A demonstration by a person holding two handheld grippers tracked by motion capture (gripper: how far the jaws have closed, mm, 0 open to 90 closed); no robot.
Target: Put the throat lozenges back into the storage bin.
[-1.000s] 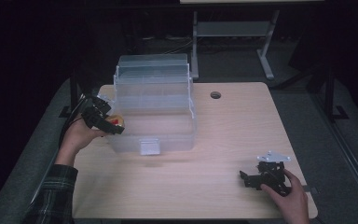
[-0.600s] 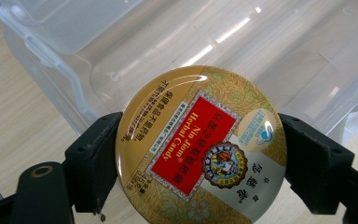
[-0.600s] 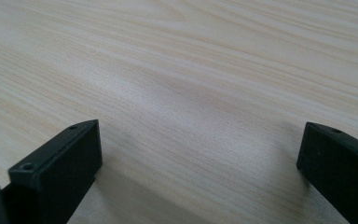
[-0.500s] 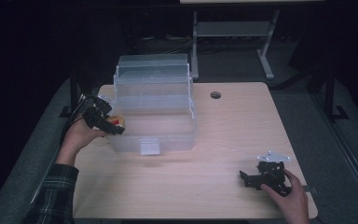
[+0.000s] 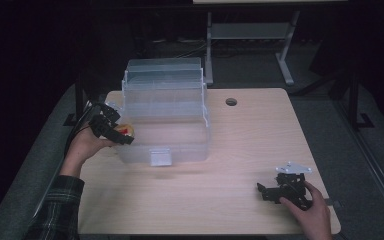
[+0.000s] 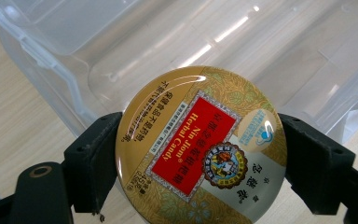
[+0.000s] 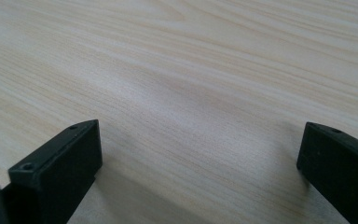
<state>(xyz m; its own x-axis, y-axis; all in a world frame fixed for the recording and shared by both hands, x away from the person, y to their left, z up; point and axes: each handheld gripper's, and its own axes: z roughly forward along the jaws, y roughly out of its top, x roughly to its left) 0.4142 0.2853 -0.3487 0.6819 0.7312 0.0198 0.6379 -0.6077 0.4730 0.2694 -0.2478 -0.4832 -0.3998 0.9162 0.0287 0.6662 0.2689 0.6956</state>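
The round candy tin [image 6: 200, 149] sits clamped between the two black jaws of the left hand-held gripper [image 6: 200, 163], one jaw at its nine o'clock edge and one at its three o'clock. The left gripper view shows its gold lid with a red label reading "Herbal Candy", detail that the high view reduces to a small yellow-and-red spot [image 5: 125, 130] at the left hand-held gripper [image 5: 117, 132]. The high view places the tin just beside the left wall of the clear plastic tiered box [image 5: 165, 115], at about nine o'clock from it, over the table [image 5: 240, 135]. The right hand-held gripper [image 5: 267, 192] rests near the table's five o'clock corner; its own view shows the jaws spread wide over bare wood. Nothing has visibly moved since a second ago.
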